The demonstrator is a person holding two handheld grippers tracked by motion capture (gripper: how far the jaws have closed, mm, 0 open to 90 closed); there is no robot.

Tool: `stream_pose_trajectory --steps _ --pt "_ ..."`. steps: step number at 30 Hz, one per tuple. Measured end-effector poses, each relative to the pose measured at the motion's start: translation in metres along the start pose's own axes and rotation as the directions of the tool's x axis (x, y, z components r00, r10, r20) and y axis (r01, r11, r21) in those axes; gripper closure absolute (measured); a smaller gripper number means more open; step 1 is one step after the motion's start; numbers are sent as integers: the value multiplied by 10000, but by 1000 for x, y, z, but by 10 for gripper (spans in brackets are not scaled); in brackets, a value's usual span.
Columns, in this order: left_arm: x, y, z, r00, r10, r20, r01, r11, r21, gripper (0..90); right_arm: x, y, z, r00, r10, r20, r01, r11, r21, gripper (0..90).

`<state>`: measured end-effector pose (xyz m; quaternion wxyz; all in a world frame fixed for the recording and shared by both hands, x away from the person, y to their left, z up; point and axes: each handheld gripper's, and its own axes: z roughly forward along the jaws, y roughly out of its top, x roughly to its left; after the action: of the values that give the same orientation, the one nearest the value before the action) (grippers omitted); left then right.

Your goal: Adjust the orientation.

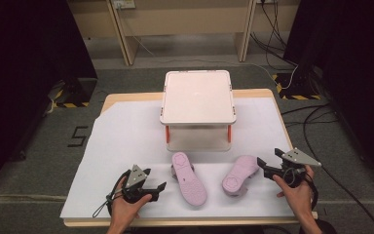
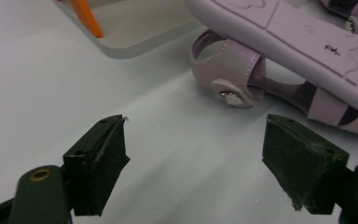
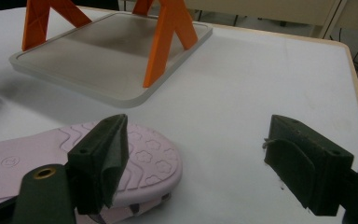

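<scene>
Two lilac sandals lie sole-up on the white sheet in front of a small shelf. The left sandal (image 1: 189,178) points toward me, and the right sandal (image 1: 239,174) lies at a slant. My left gripper (image 1: 155,180) is open just left of the left sandal. In its own view the left gripper (image 2: 196,140) holds nothing, and the sandal's strap (image 2: 223,65) lies a little beyond the jaws. My right gripper (image 1: 269,157) is open beside the right sandal's toe. In the right gripper view the right gripper (image 3: 196,140) is open, its left jaw in front of the sandal's toe (image 3: 144,158).
A two-level shelf (image 1: 197,95) with a pale top tray and orange legs (image 3: 168,37) stands at the table's middle back; its lower tray (image 3: 98,51) rests on the sheet. Bare white sheet (image 1: 126,131) lies to the left and right. Cables run on the floor at right.
</scene>
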<state>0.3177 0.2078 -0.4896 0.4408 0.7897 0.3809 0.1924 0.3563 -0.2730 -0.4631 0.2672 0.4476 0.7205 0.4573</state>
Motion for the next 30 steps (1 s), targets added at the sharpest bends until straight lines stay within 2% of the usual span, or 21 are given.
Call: stream_pose_trajectory --steps 3,7,12,14,15,16,19,22,25,29,30 --pt "-4 5 7 9987 227 451 -225 9997 -49 260 0 0 0 10000 -13 23 13 10000 -4 222" --pt "-7 10 15 9974 274 673 -271 9996 -46 291 0 0 1 10000 -20 -6 20 10000 -7 223" --pt "-12 17 27 9954 700 657 -705 9975 46 317 0 0 1 10000 -84 -34 84 10000 31 226" --pt "-14 22 33 9930 1016 602 -1021 9948 45 337 0 0 1 9999 -64 -87 64 10000 19 229" --pt "-14 22 33 9930 1016 602 -1021 9948 45 347 0 0 1 9999 -64 -87 64 10000 19 229" --pt "-14 25 38 9901 1299 539 -1308 9913 127 354 1 0 1 9999 -62 -90 62 10000 29 230" --pt "-15 29 46 9874 1467 599 -1485 9885 281 374 1 0 1 9999 -103 -123 104 9999 32 234" --pt "-17 34 52 9867 1443 754 -1463 9890 207 399 1 0 1 9998 -111 -144 112 9999 31 235" --pt "-19 38 55 9850 1568 726 -1587 9871 213 419 1 0 1 9998 -109 -151 110 9999 47 235" --pt "-20 44 60 9849 1619 617 -1620 9868 -34 490 1 0 1 9998 -114 -175 114 9999 24 235" --pt "-19 47 62 9862 1527 638 -1520 9883 -155 510 1 0 1 9997 -134 -182 135 9999 23 236"
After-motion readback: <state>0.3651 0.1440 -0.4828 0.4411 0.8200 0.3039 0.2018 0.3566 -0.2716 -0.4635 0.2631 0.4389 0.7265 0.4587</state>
